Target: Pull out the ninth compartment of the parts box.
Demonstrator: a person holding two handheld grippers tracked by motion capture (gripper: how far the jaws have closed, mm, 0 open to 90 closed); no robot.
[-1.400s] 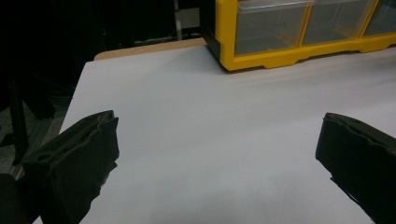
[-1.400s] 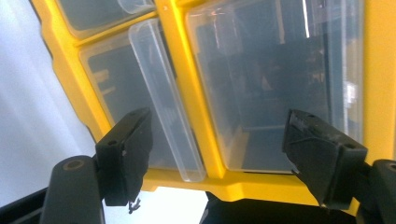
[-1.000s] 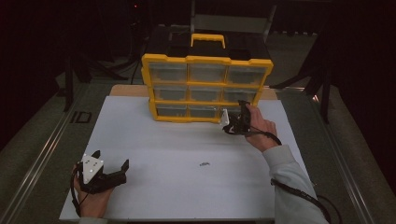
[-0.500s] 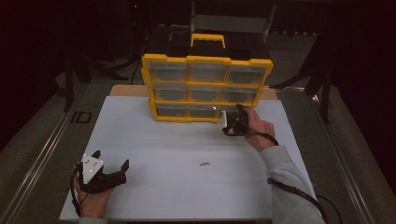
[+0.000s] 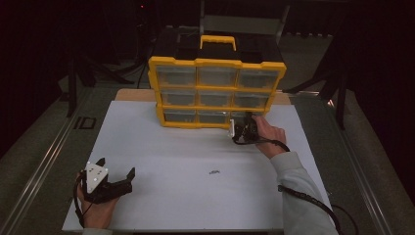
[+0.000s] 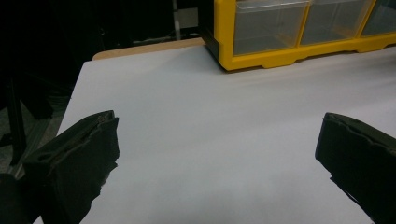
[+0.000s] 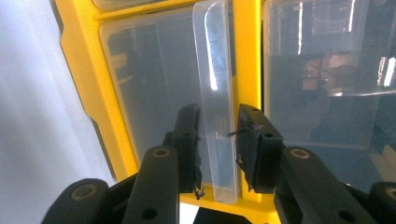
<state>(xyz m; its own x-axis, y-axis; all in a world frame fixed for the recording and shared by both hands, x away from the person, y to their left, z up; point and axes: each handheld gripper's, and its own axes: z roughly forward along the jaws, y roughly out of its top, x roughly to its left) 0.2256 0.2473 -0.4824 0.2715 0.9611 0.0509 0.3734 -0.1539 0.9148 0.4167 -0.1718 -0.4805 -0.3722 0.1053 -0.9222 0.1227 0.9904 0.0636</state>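
the right gripper (image 5: pixel 239 128) sits at the front of the yellow drawer cabinet (image 5: pixel 217 63), at the bottom row's right-hand drawer (image 5: pixel 249 116), with the person's right hand (image 5: pixel 268 135) behind it and a grey sleeve (image 5: pixel 303 196) running back to the near edge. in the right gripper view its gripper (image 7: pixel 218 140) is rolled on its side, so the drawers run up the picture, and the clear pull tab (image 7: pixel 215 98) of that drawer stands between the two black jaws. the jaws have just been closing and now stand narrow, one pad on each face of the tab; the left pad looks to touch it, and whether the right pad presses on it or leaves a thin gap is hard to tell. the drawer looks flush in its yellow frame. the cabinet stands at the far side of the white sheet (image 5: pixel 161 161) that covers the table, nine clear drawers in three rows, with a yellow handle (image 5: pixel 217 41) on top. the left gripper (image 5: pixel 116 177) rests at the near left corner of the sheet in the left hand (image 5: pixel 95 205), a grey plate (image 5: pixel 94 176) on top, well apart from the cabinet. in the left gripper view its jaws stand wide with bare sheet (image 6: pixel 219 140) between them and nothing held, and the cabinet's lower corner (image 6: pixel 224 46) shows far off. a small dark bit (image 5: pixel 214 172) lies alone on the sheet between the two hands.
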